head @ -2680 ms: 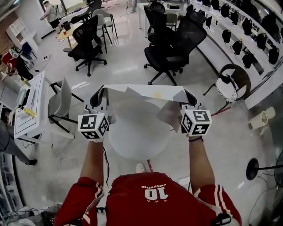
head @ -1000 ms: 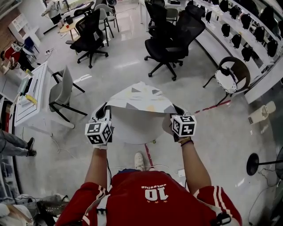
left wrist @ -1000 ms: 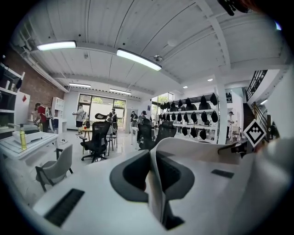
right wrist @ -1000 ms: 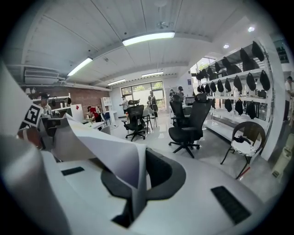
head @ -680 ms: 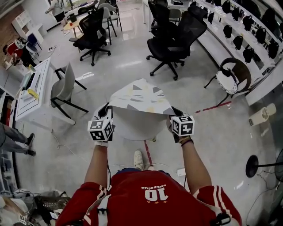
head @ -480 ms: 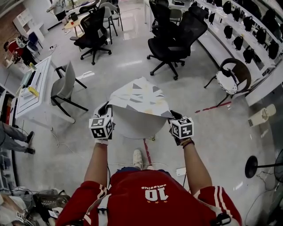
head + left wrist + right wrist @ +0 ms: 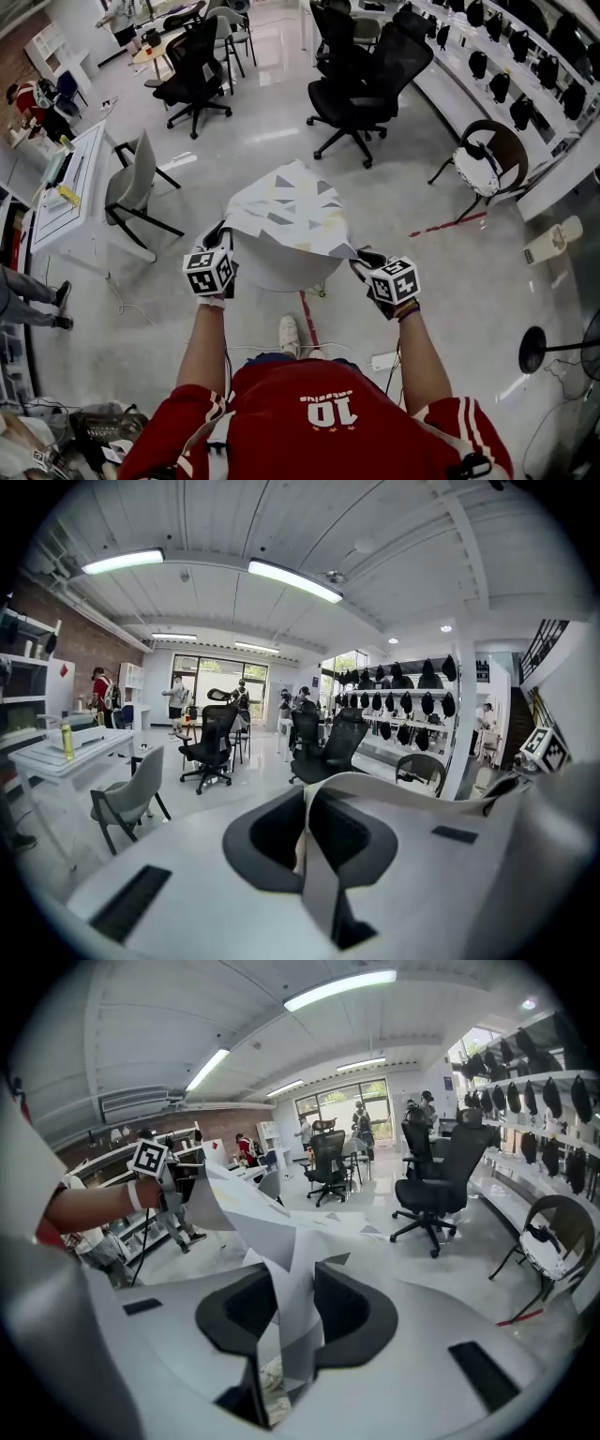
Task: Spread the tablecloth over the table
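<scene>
Tablecloth point(image 7: 292, 217), white with grey triangles, is stretched above the round table point(image 7: 277, 274) and covers its far part. I hold it by the near edge: my left gripper point(image 7: 218, 239) is clamped on one corner, my right gripper point(image 7: 362, 260) on the other. Black chairs point(image 7: 361, 89) stand beyond.

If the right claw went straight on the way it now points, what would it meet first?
The tablecloth that the right claw is shut on stands right before it. Past the cloth, probably the round table, though depth is unclear.
</scene>
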Tool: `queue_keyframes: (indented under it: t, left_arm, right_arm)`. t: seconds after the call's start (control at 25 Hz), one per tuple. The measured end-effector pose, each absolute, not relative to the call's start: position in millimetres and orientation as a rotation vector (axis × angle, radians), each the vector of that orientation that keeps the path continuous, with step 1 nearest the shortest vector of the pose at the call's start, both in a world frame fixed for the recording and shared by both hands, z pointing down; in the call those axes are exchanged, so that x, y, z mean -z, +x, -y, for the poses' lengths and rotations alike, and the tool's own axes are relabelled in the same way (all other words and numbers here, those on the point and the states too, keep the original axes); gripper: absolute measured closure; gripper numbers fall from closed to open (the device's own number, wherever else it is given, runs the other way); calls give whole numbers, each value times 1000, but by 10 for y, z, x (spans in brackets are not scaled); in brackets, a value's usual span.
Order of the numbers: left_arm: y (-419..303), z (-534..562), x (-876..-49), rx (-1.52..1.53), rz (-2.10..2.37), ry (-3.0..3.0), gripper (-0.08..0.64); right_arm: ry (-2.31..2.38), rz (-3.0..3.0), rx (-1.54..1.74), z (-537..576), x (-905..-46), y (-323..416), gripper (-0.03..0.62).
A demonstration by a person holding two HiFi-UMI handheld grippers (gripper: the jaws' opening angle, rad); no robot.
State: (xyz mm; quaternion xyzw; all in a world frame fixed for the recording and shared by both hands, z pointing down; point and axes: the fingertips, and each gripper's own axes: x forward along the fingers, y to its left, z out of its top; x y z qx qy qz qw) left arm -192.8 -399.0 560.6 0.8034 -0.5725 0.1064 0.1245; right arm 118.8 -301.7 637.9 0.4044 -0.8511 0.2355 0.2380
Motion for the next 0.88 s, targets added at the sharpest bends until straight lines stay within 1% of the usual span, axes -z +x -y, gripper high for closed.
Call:
queue_keyframes:
  t: [0.32,0.56,0.88]
  left_arm:
    - [-1967,3809,-5781,-337,1619,2298,528]
    - [-1981,3696,-5872,-426,1595,2292,514]
    - [-2008,3411,-6146,-660,1482,2253,431]
  right_arm:
    - [1019,2432,-722,2811,-6263,1262,480]
    - [1052,2479,-783,2799,-6255,1201,482]
    - [983,2480,-780,2704,-6328,926,485]
